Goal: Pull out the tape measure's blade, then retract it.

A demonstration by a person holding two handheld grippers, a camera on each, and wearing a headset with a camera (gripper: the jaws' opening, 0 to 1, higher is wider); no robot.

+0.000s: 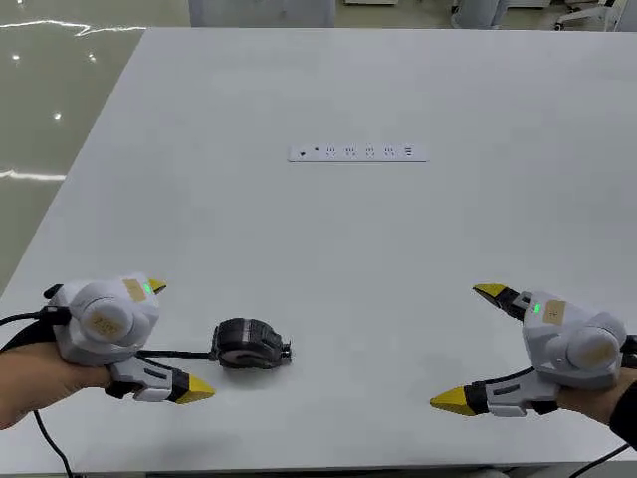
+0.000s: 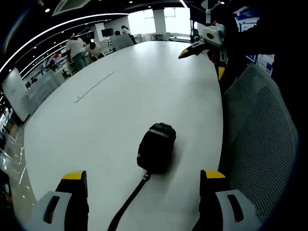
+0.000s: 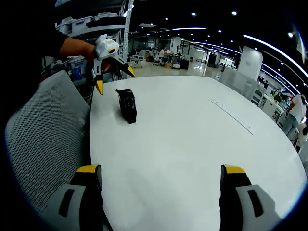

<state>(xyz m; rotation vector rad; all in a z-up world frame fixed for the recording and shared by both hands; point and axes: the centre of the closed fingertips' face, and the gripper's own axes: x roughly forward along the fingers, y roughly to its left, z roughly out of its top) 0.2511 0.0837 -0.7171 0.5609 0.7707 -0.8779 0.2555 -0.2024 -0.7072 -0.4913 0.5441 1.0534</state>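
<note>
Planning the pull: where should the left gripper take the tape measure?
Probably the black case of the tape measure, clamped across its width from the strap end: the open left gripper lines up there, and the far end faces the right gripper.

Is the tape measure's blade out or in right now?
In. The tape measure lies on the table with no blade extended; a black strap trails from it.

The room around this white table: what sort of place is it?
Probably an open-plan office or lab: a long white table with a built-in socket strip, a mesh chair beside it, and people standing further off.
</note>
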